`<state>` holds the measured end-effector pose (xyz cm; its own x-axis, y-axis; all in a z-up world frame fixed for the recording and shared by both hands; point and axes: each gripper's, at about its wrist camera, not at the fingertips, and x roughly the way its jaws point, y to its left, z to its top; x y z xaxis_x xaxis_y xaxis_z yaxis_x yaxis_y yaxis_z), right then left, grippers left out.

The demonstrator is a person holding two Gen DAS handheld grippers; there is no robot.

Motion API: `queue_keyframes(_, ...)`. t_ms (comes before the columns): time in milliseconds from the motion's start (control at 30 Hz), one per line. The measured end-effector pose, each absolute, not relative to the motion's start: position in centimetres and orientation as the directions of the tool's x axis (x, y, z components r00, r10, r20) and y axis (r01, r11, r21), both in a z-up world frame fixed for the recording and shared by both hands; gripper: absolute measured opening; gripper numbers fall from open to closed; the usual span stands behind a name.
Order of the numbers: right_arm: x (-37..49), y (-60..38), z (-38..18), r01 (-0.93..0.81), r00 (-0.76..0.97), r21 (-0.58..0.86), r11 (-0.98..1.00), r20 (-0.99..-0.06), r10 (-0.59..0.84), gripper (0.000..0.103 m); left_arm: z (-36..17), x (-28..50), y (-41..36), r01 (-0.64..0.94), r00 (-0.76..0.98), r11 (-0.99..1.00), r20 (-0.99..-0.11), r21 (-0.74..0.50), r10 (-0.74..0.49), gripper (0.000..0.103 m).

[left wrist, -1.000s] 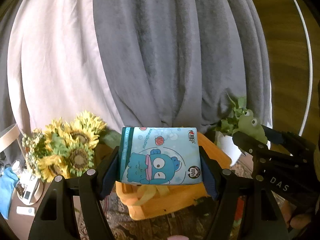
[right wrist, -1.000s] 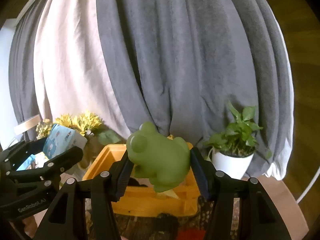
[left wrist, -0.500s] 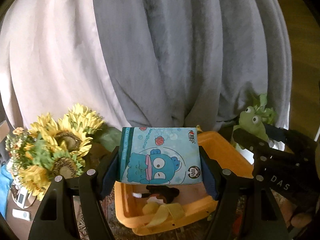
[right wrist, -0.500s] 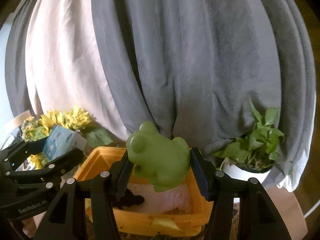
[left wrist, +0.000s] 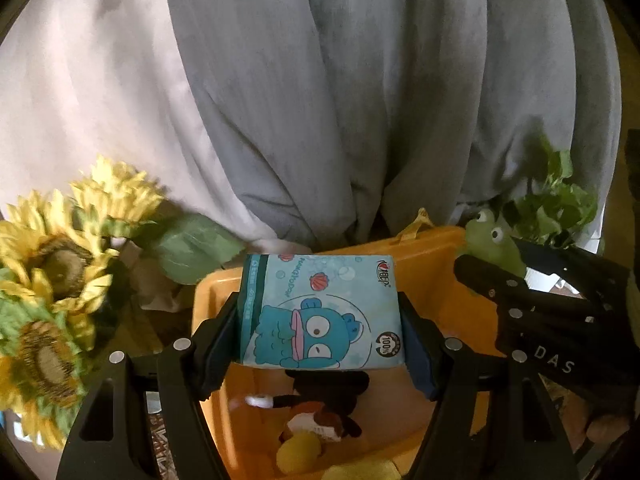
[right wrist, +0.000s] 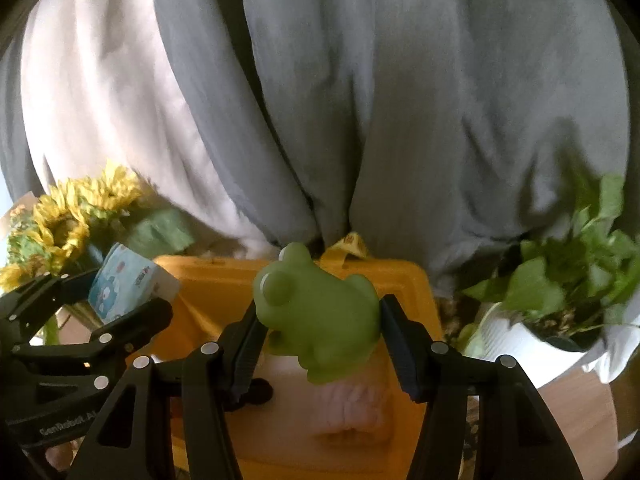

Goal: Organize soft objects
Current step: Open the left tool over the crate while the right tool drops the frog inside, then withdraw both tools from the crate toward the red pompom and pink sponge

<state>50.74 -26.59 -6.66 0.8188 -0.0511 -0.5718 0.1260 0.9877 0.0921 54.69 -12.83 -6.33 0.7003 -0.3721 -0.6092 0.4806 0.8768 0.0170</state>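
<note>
The left gripper (left wrist: 320, 332) is clamped on a light-blue tissue pack (left wrist: 320, 312) printed with a cartoon fish, its two pads pressing the pack's short ends, and holds it above the open orange bin (left wrist: 428, 256). The right gripper (right wrist: 320, 328) is clamped on a green rubber frog (right wrist: 316, 312), held above the same bin, with the frog's eyes turned to the left of the right wrist view. The two grippers hang side by side, near each other but apart. Inside the bin lie a black and brown plush toy (left wrist: 324, 400), some yellow soft pieces (left wrist: 298, 452) and a pale pink fluffy thing (right wrist: 348, 408). Artificial sunflowers (left wrist: 52, 276) stand just left of the bin, and a leafy plant in a white pot (right wrist: 528, 344) stands to its right. Grey and pale pink curtains (left wrist: 320, 100) hang behind everything.
</note>
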Motion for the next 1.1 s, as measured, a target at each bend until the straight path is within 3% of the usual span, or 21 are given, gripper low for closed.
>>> queue_keyframes(200,52.4,-27.3,-7.9,0.113,0.778,0.136,0.984,-0.629,-0.003,0.063,-7.8,56.6,-13.5,0.486,0.646,0.874,-0.667,-0.015,-0.371,0.073)
queue_keyframes(333,52.7,-28.1,-8.1,0.140,0.767,0.157,0.978,-0.642,-0.007,0.066,-8.4,57.1,-13.7,0.480,0.631,0.877,-0.684,-0.028,-0.367,0.085)
queue_keyframes(500,51.9,-28.4,-7.9,0.160,0.772,0.163,0.974,-0.636,-0.020,0.066,-8.1,56.4,-13.6,0.484,0.630,0.875,-0.680,-0.034,-0.375,0.086)
queue_keyframes(867,48.1,-28.0,-5.4,0.199,0.814,0.158,0.967,-0.577,-0.073,0.067,-5.6,52.3,-12.3,0.453,0.701,0.891,-0.619,0.005,-0.353,0.091)
queue_keyframes(967,46.7,-27.6,-4.6,0.209,0.830,0.158,0.965,-0.551,-0.090,0.076,-4.7,50.7,-11.6,0.443,0.731,0.896,-0.588,0.023,-0.346,0.095)
queue_keyframes(1100,45.0,-27.1,-3.7,0.218,0.842,0.151,0.964,-0.528,-0.108,0.077,-3.7,48.8,-10.7,0.435,0.758,0.900,-0.555,0.039,-0.343,0.098)
